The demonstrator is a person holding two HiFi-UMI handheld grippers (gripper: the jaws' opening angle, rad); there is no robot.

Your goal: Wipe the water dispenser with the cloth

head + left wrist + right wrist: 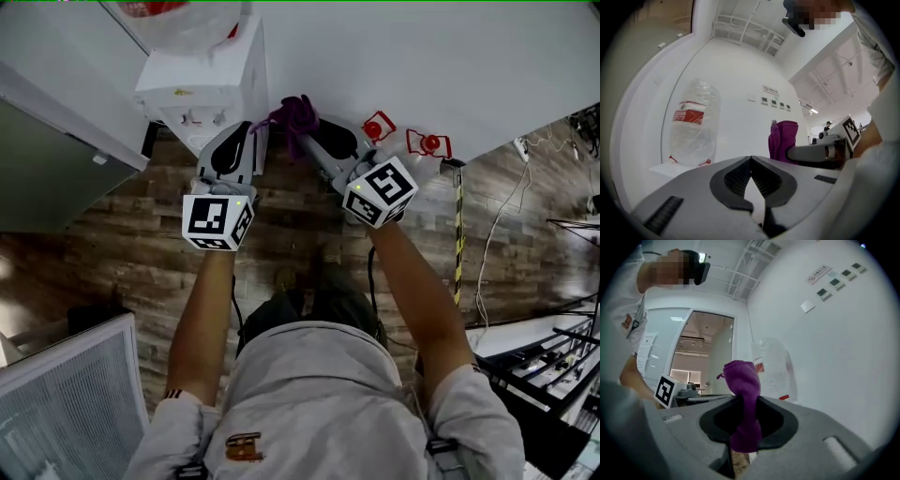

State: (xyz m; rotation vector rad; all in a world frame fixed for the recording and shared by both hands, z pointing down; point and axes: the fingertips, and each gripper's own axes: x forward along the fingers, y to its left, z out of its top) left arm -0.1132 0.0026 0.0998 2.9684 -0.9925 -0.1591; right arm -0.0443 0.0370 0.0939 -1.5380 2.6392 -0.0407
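Water dispenser [202, 89], white, stands against the wall with its clear bottle [693, 126] on top, just ahead of both grippers. Left gripper [750, 160] is up near the dispenser's front, jaws pressed together on nothing. Right gripper [744, 404] is clamped on the purple cloth [743, 378], which bunches out past the jaws, near the dispenser's corner.

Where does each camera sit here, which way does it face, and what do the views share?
Head view: on the person's head, facing steeply down at the water dispenser; forearms and shirt show.
Left gripper view: on the left hand-held gripper, facing along shut jaws at the bottle; shirt shows.
Right gripper view: on the right hand-held gripper, facing the bottle, jaws shut on the cloth; shirt shows.
Shared: cloth in all three views.
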